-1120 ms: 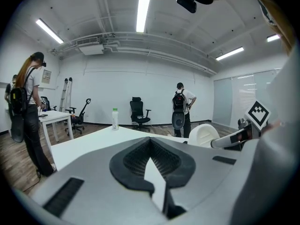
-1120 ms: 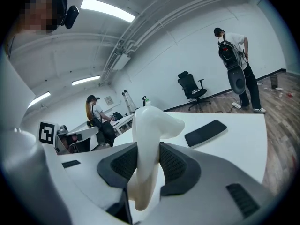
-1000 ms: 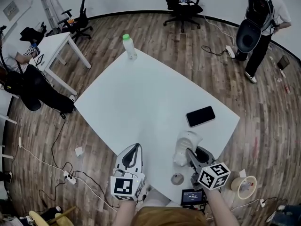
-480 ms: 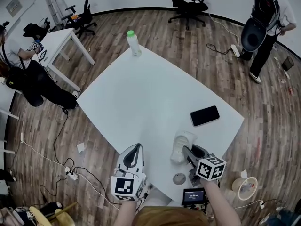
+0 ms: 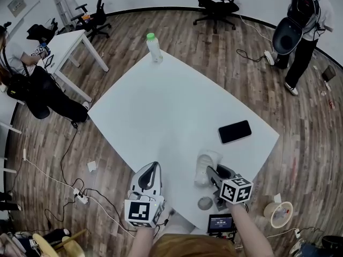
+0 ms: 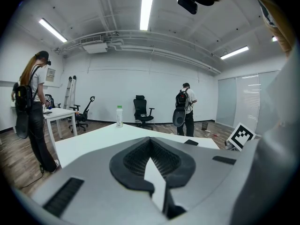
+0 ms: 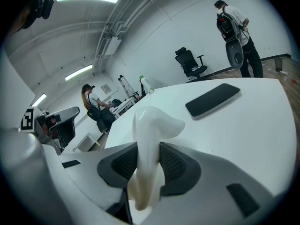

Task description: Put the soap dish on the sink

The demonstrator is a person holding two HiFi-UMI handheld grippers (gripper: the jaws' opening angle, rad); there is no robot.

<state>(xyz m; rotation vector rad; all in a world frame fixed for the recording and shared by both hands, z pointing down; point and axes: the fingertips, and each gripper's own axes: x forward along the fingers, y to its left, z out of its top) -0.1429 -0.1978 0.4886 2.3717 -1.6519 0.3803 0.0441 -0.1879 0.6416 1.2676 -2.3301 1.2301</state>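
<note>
- The right gripper (image 5: 213, 173) gripped the dish (image 5: 208, 158), its jaws pressed on the pale rim from both sides in the right gripper view.
- Since a second earlier, that gripper and the dish had sunk toward the table (image 5: 171, 111) at the lower right of the head view. The dish showed smaller and lower there.
- Whether the dish already touched the tabletop could not be told. It was not yet let go, so the placing looked near but unfinished.
- No sink showed in any view. A small round grey disc (image 5: 205, 203) lay just below the dish, near the table's edge.
- The left gripper (image 5: 154, 166) was closed on nothing and had barely moved, at the lower centre.
- The white table also bore a phone (image 5: 235, 131) to the upper right of the dish and a bottle (image 5: 154, 47) at its far corner, well apart.
- The room had a wood floor (image 5: 257, 79), with office chairs at the top, a person with a backpack (image 5: 300, 31) at the upper right, a smaller table (image 5: 64, 44) at the upper left and cables along the left.
</note>
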